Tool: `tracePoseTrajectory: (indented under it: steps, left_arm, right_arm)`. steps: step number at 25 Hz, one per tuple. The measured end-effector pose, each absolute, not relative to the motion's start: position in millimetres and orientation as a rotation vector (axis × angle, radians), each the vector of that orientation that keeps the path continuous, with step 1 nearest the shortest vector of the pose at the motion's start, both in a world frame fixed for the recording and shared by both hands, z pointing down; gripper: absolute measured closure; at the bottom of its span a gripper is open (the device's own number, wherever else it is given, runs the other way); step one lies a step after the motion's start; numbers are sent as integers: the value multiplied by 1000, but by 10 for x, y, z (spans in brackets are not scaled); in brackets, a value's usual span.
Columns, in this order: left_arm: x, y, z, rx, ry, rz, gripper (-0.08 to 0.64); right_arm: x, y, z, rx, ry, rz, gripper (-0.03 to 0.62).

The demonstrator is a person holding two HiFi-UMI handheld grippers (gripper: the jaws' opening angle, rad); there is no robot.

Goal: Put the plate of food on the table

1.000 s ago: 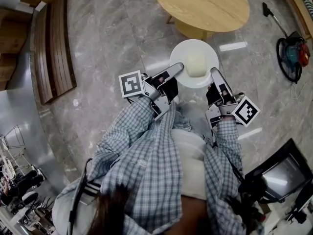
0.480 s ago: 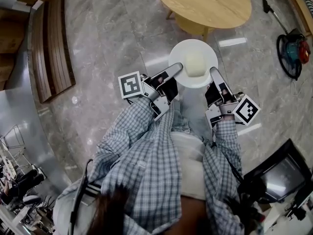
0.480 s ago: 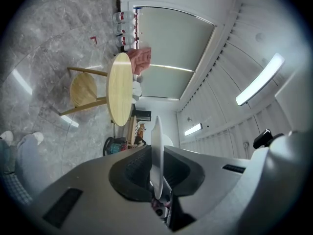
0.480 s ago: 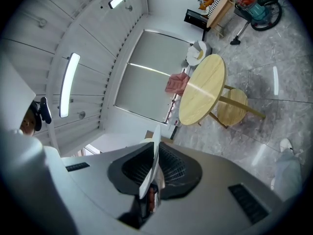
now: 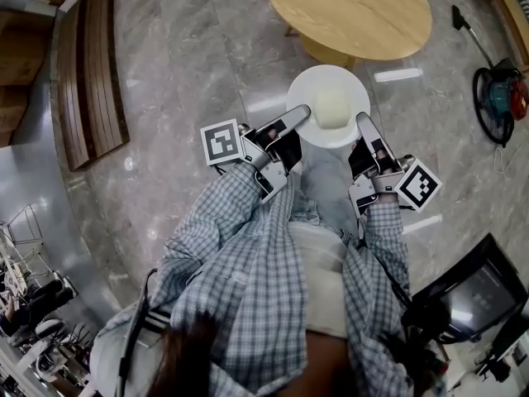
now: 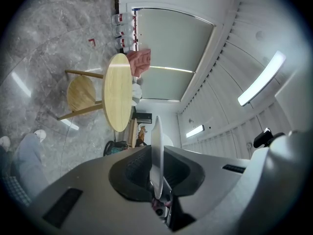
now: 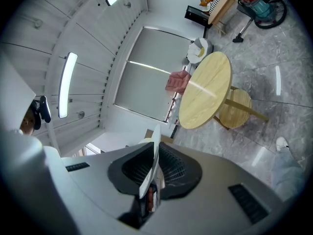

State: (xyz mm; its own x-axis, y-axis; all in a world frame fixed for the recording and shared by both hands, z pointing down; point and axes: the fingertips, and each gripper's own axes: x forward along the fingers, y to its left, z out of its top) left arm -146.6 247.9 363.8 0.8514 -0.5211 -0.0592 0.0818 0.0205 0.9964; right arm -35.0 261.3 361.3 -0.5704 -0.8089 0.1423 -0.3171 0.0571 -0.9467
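Observation:
A white plate [image 5: 351, 96] with a pale block of food [image 5: 331, 108] on it is held level above the marble floor. My left gripper [image 5: 301, 116] is shut on the plate's left rim; in the left gripper view the plate [image 6: 156, 153] stands edge-on between the jaws. My right gripper [image 5: 362, 122] is shut on the right rim, and the plate's edge [image 7: 152, 168] shows between its jaws. The round wooden table [image 5: 347, 11] lies just beyond the plate; it also shows as the table [image 6: 117, 98] and the table [image 7: 205, 92] in the gripper views.
A wooden slatted bench [image 5: 87, 81] runs along the left. A vacuum cleaner [image 5: 498, 98] lies on the floor at right. A black screen [image 5: 467, 292] stands at lower right. A round stool [image 7: 234, 109] is tucked under the table.
The plate and both grippers keep their place in the view while the table's edge has drawn slightly nearer and shifted right. The grips look the same.

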Motion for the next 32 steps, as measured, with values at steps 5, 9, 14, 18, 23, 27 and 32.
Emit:
tracePoseTrajectory:
  steps: [5, 9, 14, 18, 23, 27, 32]
  left_arm:
    - [-1457, 2472, 3662, 1492, -376, -489, 516]
    - [-1248, 2113, 3723, 1481, -388, -495, 517]
    - [-733, 1276, 3738, 1461, -409, -502, 517]
    - [-598, 1048, 3761, 1461, -432, -514, 516]
    - [-608, 1017, 3756, 1474, -450, -523, 517]
    - [-598, 1014, 3762, 1477, -446, -530, 517]
    - [-225, 698, 3738, 1481, -457, -544, 517]
  right_arm:
    - [-342, 2602, 3640, -1114, 1938, -1519, 554]
    - [-133, 2225, 3684, -1118, 1971, -1524, 554]
    - [380, 1356, 3699, -1113, 1985, -1569, 554]
    - [513, 1107, 3746, -1090, 1990, -1596, 554]
    - [502, 1063, 3748, -1082, 2025, -1586, 552]
    - [519, 1061, 3748, -1092, 2035, -1586, 552]
    - [891, 720, 3721, -1077, 2062, -1579, 552]
